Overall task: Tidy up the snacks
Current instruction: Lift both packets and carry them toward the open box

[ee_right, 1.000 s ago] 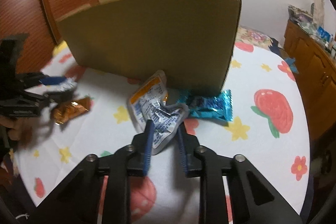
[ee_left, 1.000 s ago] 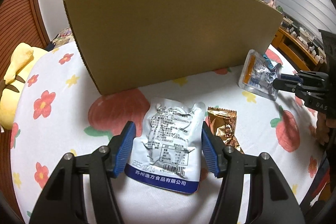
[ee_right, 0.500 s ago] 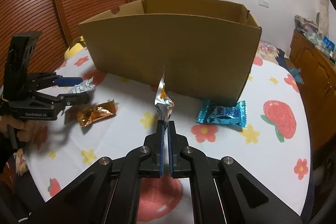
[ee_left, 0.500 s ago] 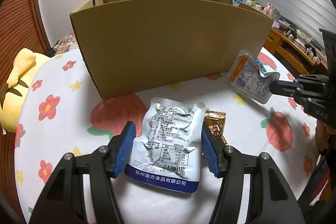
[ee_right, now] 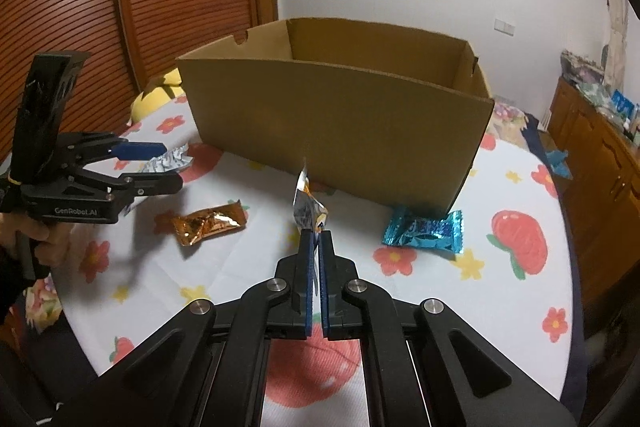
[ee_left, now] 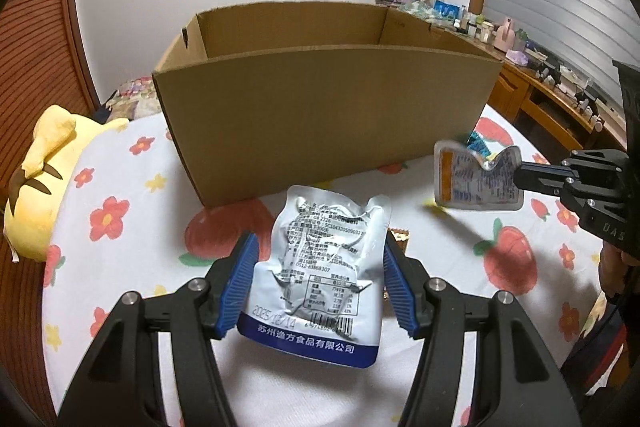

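The silver snack pouch [ee_left: 320, 267] sits between the blue pads of the left gripper [ee_left: 318, 283], squeezed at both edges and lifted in front of the cardboard box [ee_left: 328, 119]. A smaller orange-trimmed pouch [ee_left: 476, 179] hangs in the air off the box's right corner, pinched flat by the right gripper [ee_right: 316, 247]. On the flowered tablecloth [ee_right: 240, 267] lie a gold wrapper [ee_right: 210, 223] and a blue wrapper [ee_right: 424, 231], the blue one seemingly just touching the box.

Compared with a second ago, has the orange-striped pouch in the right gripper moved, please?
Yes. The orange-striped pouch has risen off the tablecloth before the cardboard box, pinched by the right gripper.
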Motion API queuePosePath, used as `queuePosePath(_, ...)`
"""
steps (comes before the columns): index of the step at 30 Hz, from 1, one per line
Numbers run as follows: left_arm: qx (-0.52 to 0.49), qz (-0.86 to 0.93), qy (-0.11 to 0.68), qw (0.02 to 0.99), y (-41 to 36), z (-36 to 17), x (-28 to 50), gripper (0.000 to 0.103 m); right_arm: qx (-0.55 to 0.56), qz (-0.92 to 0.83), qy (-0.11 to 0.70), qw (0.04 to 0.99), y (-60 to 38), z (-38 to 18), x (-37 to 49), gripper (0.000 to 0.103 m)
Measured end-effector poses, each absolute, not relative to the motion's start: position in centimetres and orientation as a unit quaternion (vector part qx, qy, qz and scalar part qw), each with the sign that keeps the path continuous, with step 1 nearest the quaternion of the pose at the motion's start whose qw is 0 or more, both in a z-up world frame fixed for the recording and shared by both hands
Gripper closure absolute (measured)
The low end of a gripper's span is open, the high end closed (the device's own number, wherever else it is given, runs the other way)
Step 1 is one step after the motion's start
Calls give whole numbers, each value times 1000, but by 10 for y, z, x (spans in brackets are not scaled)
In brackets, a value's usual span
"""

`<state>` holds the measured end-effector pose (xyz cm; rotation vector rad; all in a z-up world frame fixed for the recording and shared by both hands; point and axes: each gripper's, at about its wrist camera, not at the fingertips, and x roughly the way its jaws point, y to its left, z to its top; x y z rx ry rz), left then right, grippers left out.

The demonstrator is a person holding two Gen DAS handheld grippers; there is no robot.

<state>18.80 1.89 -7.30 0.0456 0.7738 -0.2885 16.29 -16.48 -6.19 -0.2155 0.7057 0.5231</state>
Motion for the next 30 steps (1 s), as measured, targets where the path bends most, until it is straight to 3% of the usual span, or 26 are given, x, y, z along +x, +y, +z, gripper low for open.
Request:
queuePosePath(16, 17, -145, 325, 934, 17, -17, 186, 42, -135, 248, 305, 910, -158, -21, 150, 103)
queuePosePath(30, 30, -139, 274, 951, 20, 47, 221, 42, -171, 238, 225, 929, -149, 60, 163, 103)
